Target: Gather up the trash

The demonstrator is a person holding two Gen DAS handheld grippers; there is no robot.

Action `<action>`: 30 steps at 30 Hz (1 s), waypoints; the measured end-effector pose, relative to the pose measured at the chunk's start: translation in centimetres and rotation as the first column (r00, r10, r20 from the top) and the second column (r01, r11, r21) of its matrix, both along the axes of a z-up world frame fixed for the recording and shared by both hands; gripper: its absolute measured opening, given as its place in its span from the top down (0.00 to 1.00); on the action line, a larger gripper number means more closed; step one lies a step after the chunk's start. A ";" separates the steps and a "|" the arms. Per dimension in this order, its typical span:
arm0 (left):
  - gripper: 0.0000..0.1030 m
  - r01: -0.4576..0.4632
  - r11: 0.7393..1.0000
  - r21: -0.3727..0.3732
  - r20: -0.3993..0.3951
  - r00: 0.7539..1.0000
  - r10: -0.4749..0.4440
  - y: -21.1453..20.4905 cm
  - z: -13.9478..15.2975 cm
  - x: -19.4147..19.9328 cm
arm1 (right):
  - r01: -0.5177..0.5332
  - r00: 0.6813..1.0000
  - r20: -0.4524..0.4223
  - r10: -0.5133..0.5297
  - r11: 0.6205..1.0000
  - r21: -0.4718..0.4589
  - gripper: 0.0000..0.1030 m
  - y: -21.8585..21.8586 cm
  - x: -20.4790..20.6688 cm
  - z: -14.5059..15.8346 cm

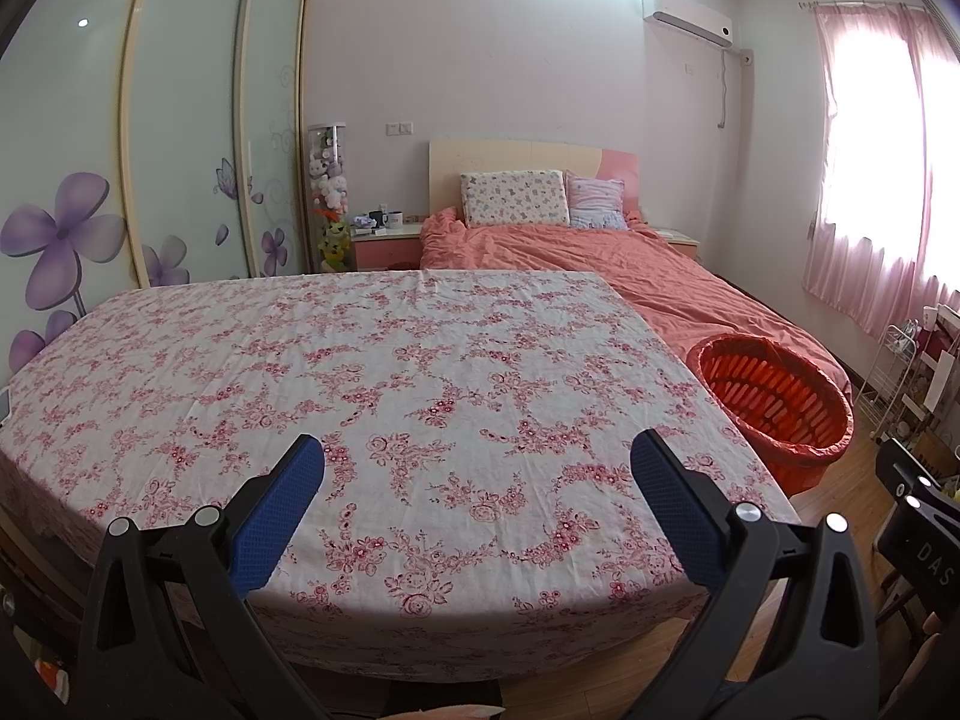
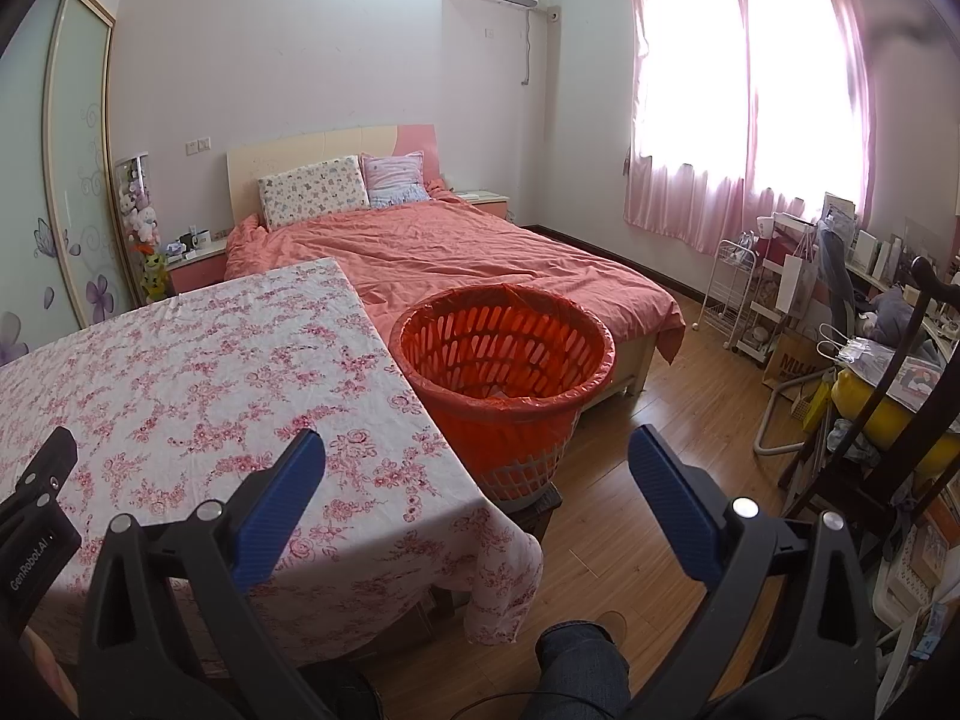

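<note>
A bedroom is shown through two gripper-mounted fisheye cameras. In the left wrist view, the left gripper (image 1: 477, 468) is held above a table covered by a white cloth (image 1: 372, 372) printed with pink flowers; its two blue-padded fingers (image 1: 276, 516) are spread wide apart and nothing is held between them. No loose trash can be made out on the cloth. An orange slotted trash basket (image 1: 780, 402), lined with a thin orange bag, stands just beside the table's right edge, between the table and a bed with a salmon-pink duvet (image 1: 600, 258). Two pillows are propped against the headboard.

In the right wrist view, the right gripper (image 2: 477, 468) is held over the table's near right corner and the wooden floor (image 2: 636, 516), its jaws likewise wide apart and empty. The basket is seen straight ahead, raised on a dark stand, with something pale at its bottom that cannot be identified. Part of the left gripper's black body appears at the left edge. A trouser leg and shoe (image 2: 591, 642) of the person are seen below. Pink curtains (image 2: 744, 90) cover a bright window, and cluttered shelves line the right wall.
</note>
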State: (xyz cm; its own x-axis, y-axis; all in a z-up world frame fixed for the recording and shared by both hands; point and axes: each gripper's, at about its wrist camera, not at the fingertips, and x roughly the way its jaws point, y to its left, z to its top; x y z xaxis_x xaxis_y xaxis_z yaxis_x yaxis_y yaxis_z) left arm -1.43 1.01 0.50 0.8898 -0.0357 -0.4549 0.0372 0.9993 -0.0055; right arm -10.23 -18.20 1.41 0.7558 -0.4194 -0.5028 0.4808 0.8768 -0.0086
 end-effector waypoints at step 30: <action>0.02 -0.003 1.000 0.001 -0.006 1.000 0.003 0.0 -0.2 -0.1 | 0.000 1.000 -0.001 0.000 1.000 0.000 0.04 0.1 0.1 0.0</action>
